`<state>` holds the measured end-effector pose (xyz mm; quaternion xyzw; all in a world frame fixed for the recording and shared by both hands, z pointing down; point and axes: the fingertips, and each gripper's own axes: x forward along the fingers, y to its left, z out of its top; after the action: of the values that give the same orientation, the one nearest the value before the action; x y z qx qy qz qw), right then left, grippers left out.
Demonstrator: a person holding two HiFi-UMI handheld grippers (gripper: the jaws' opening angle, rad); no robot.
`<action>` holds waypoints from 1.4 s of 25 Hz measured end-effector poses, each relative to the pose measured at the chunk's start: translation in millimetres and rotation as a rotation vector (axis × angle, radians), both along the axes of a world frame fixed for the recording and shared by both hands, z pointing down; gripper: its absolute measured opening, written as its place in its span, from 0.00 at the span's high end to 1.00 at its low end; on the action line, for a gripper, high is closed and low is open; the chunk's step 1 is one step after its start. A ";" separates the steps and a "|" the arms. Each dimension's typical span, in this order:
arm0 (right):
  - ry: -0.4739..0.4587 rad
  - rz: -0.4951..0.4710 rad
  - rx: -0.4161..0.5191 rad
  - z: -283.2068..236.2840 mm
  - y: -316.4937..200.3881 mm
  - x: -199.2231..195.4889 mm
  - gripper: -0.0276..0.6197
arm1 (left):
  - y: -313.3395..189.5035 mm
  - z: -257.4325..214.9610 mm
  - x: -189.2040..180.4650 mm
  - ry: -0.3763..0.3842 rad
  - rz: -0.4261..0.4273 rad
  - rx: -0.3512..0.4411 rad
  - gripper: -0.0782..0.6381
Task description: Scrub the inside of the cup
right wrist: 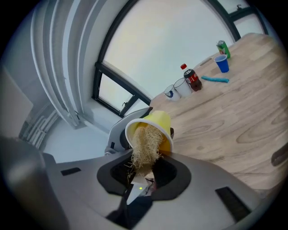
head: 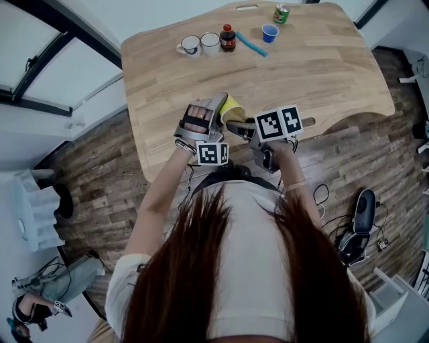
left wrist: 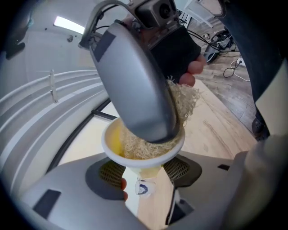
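Jaws of the left gripper (left wrist: 145,174) are set wide and pressed on the sides of a yellow cup (left wrist: 112,143), which is held tilted with its white rim turned towards the right gripper (right wrist: 143,173). That gripper's jaws are drawn narrow and clamped on a straw-coloured fibrous scrubber (right wrist: 145,143), whose far end is pushed inside the cup.

Both tools are held just above the near edge of a wooden table (head: 322,74), over its curved cut-out. A broad stretch of wood separates them from a row at the far edge: two white mugs (head: 200,45), one with a blue print, a dark cola bottle (head: 228,38) with a red cap and red label, a blue stick (head: 251,44), a blue cup (head: 269,32) and a green can (head: 281,13). The print on the label and the can is too small to be read.
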<state>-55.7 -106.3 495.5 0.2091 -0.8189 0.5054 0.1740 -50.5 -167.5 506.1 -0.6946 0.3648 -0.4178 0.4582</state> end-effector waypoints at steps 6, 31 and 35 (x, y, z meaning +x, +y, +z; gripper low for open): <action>-0.184 0.085 -0.104 -10.6 -5.1 -1.4 0.82 | -4.0 -6.7 0.4 0.014 -0.008 0.022 0.52; -0.829 0.301 -0.494 -43.2 -16.4 1.6 0.82 | -3.1 -29.7 2.6 0.105 -0.036 0.087 0.52; -0.779 0.281 -0.465 -43.0 -13.4 0.2 0.82 | 0.0 -27.8 2.0 0.100 -0.031 0.078 0.52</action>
<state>-55.5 -119.7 452.5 0.0684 -0.6520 0.7348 -0.1740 -48.5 -167.4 478.3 -0.6904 0.4139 -0.3750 0.4597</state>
